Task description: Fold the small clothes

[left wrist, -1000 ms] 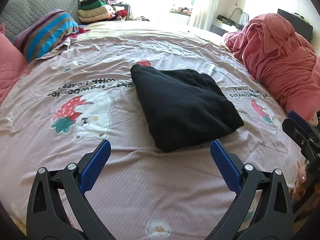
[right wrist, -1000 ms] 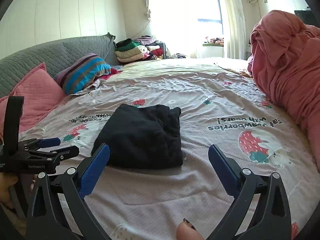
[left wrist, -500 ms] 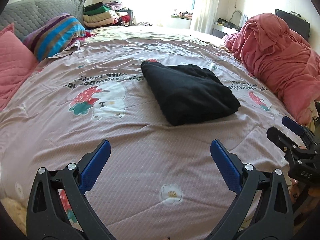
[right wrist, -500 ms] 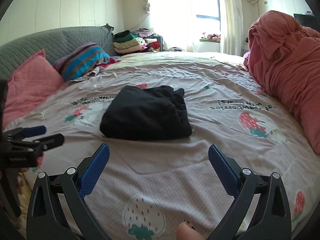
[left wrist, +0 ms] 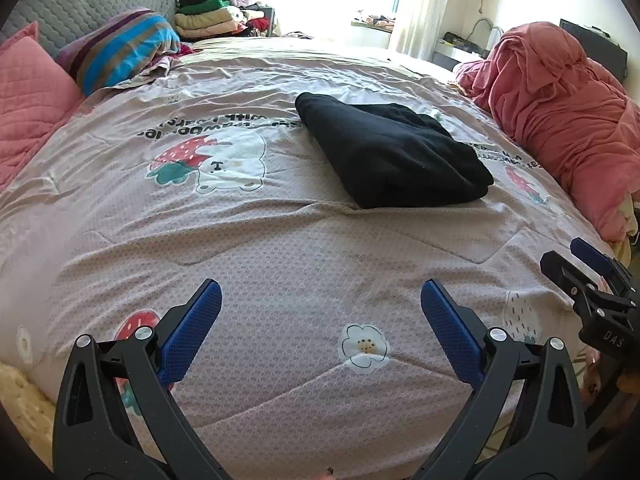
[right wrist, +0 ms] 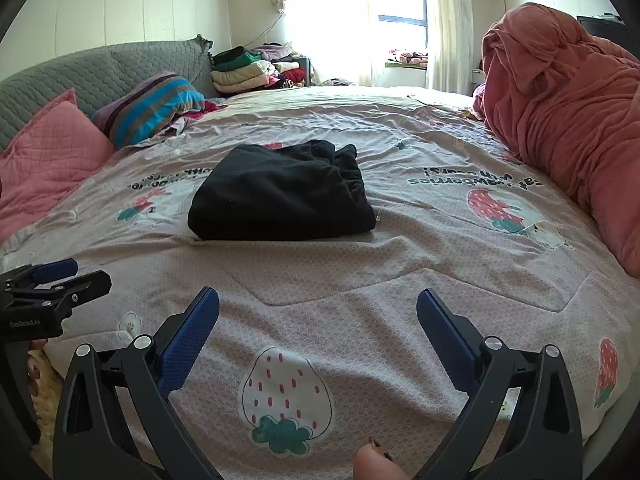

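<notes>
A black garment (left wrist: 394, 158), folded into a thick rectangle, lies on the pink strawberry-print bedspread (left wrist: 280, 264); it also shows in the right wrist view (right wrist: 280, 196). My left gripper (left wrist: 320, 300) is open and empty, well short of the garment, above the near part of the bed. My right gripper (right wrist: 318, 308) is open and empty, also well short of it. The right gripper shows at the right edge of the left wrist view (left wrist: 592, 280); the left gripper shows at the left edge of the right wrist view (right wrist: 52, 280).
A heap of red bedding (left wrist: 568, 92) lies along the bed's right side. A striped pillow (left wrist: 120, 48) and a pink pillow (left wrist: 28, 92) lie at the left, by a grey headboard (right wrist: 100, 72). Stacked clothes (right wrist: 248, 70) sit at the far end.
Both grippers have drawn back from the folded black garment toward the near edge of the bed, so it looks smaller and farther away. Both stay open and empty.
</notes>
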A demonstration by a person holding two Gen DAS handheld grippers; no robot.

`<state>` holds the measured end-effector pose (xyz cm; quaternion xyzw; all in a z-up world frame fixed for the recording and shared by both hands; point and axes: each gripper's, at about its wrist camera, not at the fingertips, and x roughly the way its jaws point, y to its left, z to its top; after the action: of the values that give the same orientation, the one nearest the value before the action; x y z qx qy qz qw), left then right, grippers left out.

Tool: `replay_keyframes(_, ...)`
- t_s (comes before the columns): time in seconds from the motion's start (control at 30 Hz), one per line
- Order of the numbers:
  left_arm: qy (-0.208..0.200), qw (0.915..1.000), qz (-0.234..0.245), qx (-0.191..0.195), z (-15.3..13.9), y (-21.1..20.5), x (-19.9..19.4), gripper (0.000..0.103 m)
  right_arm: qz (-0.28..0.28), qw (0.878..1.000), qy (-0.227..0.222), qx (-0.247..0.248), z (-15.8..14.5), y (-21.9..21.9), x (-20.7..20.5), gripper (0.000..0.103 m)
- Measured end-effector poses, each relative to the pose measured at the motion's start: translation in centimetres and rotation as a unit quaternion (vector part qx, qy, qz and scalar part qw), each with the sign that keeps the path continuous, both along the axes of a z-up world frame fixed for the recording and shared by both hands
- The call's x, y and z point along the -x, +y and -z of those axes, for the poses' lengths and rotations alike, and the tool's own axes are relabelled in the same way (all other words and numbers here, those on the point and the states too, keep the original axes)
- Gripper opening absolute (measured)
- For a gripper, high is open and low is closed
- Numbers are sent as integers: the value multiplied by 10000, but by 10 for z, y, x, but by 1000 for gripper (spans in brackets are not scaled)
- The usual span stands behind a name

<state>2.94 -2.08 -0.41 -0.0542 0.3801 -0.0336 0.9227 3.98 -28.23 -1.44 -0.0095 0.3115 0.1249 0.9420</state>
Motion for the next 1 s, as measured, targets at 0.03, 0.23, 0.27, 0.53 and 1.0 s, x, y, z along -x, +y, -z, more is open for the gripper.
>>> replay_keyframes(0.03,5,10000,-4,-7,0,0,0,94,-25,10000,9,-4,1,1,0,98)
replay_keyframes(0.23,-6,10000,-48,-20,1,-1,2,94,-77,9999,88,-13,3,3,1,98)
replay_keyframes(0.27,-8,10000,-54,-22,0,-1,2,94,-73,9999,97,-23,3,4,1,98)
replay_keyframes(0.53,2,10000,-96,-18,0,1,4,94,-62,9999,86,-14,3,4,2,98)
replay_keyframes(1.0,30,9999,-144,-42,0,3,4,94,-9,9999,124,-31,4,2,5,98)
